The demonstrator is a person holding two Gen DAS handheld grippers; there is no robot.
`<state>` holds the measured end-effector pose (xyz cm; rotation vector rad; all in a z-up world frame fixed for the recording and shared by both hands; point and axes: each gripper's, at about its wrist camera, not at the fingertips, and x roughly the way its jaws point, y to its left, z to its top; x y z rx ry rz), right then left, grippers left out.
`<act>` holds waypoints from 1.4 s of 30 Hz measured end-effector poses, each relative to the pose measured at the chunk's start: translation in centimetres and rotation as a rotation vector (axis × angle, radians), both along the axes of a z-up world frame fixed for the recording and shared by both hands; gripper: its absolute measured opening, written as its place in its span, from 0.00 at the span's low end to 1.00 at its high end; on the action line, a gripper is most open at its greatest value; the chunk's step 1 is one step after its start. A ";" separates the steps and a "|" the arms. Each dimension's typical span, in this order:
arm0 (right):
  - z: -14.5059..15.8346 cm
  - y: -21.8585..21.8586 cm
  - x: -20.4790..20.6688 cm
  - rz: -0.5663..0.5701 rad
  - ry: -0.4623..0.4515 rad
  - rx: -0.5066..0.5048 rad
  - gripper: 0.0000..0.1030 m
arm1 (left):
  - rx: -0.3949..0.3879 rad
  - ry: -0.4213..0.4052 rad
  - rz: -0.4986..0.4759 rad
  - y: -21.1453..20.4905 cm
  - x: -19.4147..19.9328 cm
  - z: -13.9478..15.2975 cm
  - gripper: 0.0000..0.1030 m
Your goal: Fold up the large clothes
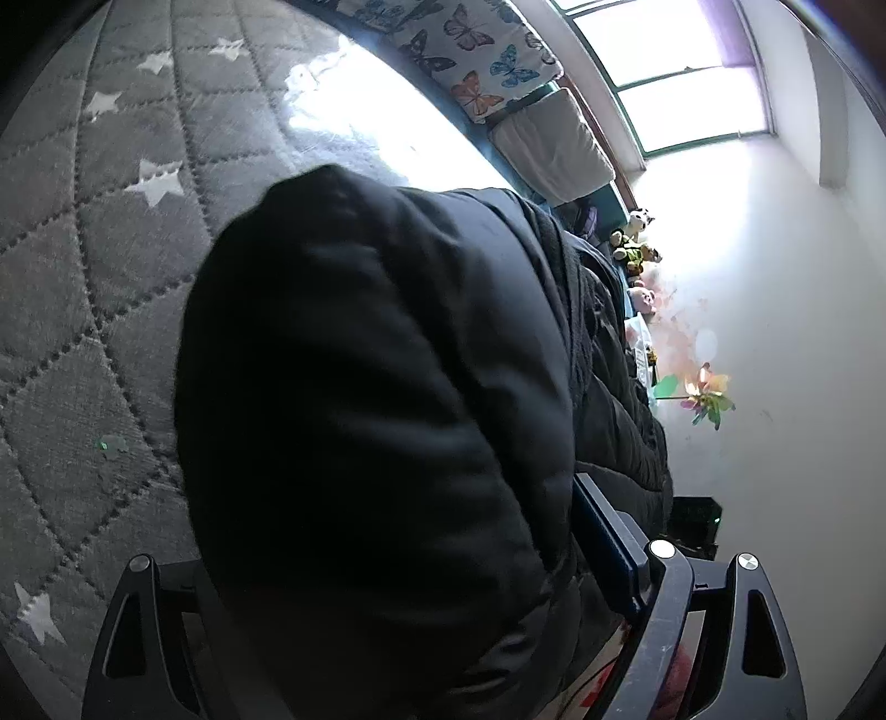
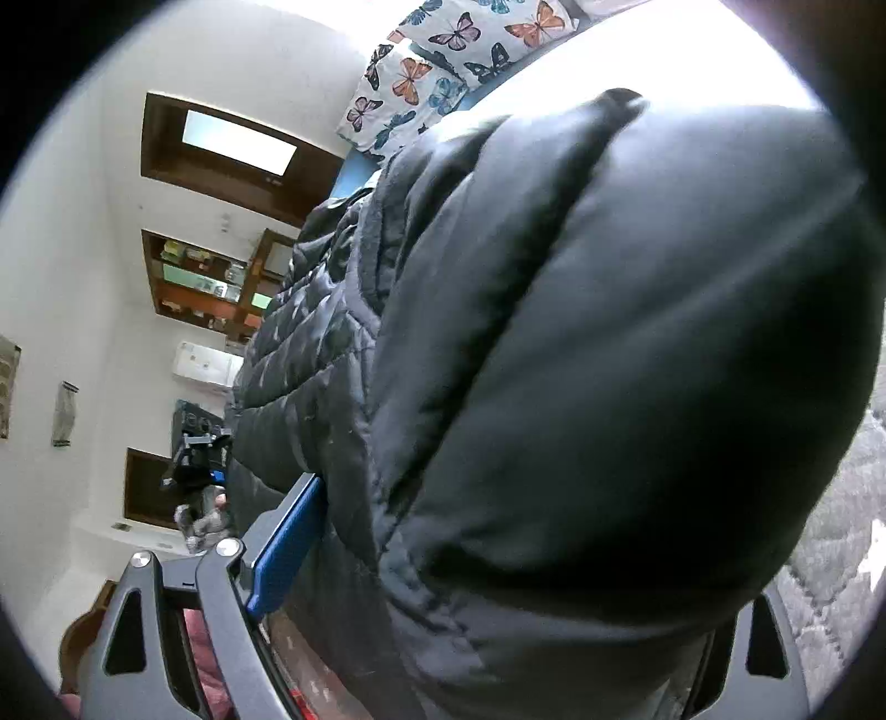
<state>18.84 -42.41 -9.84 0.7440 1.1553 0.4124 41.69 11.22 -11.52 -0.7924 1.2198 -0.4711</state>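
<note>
A black puffer jacket [image 1: 376, 360] fills most of the left wrist view, bulging up between the jaws of my left gripper [image 1: 387, 498]. The blue right pad [image 1: 603, 537] lies against the jacket's side, and the left finger is hidden under the fabric. In the right wrist view the same jacket [image 2: 637, 332] swells between the jaws of my right gripper [image 2: 526, 515]. Its blue left pad [image 2: 285, 537] touches the quilted edge, while the other finger is covered. Both grippers stand wide open around the bulk. The jacket rests on a grey quilted bedspread [image 1: 83, 277].
A butterfly-print pillow [image 1: 470, 50] and a white cushion [image 1: 554, 144] sit at the bed's head under a bright window [image 1: 681, 72]. Stuffed toys [image 1: 637, 243] and a pinwheel [image 1: 709, 399] line the wall side. Wall shelves [image 2: 205, 277] show beyond the bed.
</note>
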 end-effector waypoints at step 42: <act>12.6 -8.1 -8.3 -0.179 -0.250 -0.305 0.56 | 0.110 -0.288 -0.189 -23.8 1.5 15.4 0.52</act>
